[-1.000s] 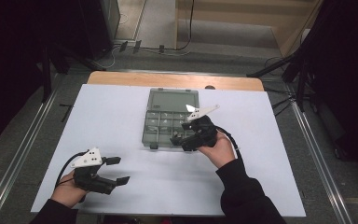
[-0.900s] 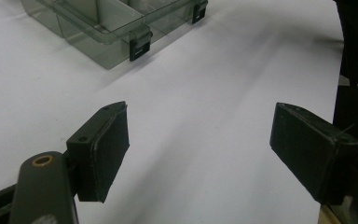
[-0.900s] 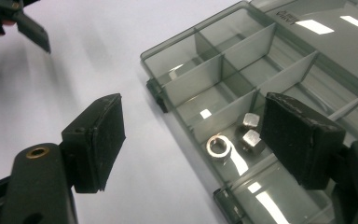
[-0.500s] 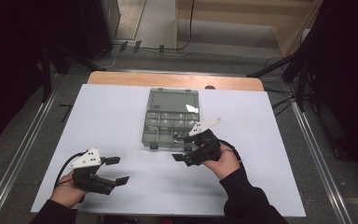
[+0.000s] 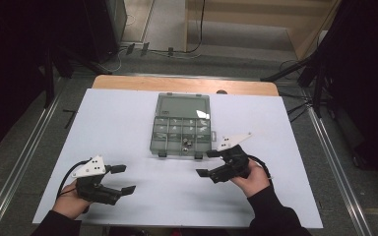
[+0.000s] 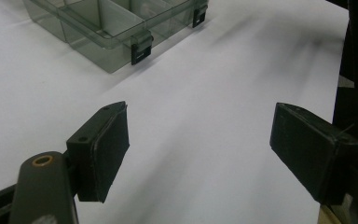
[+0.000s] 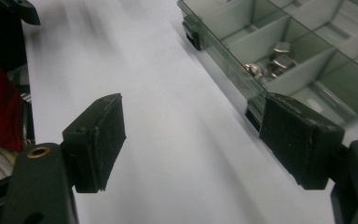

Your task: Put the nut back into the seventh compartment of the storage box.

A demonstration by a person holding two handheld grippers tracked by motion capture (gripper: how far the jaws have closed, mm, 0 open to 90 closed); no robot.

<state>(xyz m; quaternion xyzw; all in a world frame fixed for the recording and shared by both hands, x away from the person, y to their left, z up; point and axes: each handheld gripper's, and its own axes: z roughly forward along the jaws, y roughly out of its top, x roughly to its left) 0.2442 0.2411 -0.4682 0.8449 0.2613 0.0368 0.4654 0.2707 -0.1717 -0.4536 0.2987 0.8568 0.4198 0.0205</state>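
A clear grey compartment box [image 5: 182,125] sits mid-table with its lid laid back and two latches on its near wall. Small metal nuts and bolts [image 7: 270,58] lie in one front compartment. My right gripper [image 5: 206,163] hovers just in front of the box's near right corner, pointing left, jaws open and empty. In the right gripper view the right gripper [image 7: 193,140] spans bare white table, with the box [image 7: 307,37] at the upper right. My left gripper [image 5: 122,179] rests at the near left, open and empty. From the left gripper [image 6: 200,135], the box [image 6: 98,28] lies ahead to the left.
The white table top [image 5: 128,128] has a wooden strip along its far edge, where a small dark object [image 5: 221,92] sits. Dark stands and cables flank the table on both sides. Metal rails run along the floor left and right.
My right gripper has drawn back from over the box's front right compartments toward the person, jaws staying open. The left gripper has kept still.
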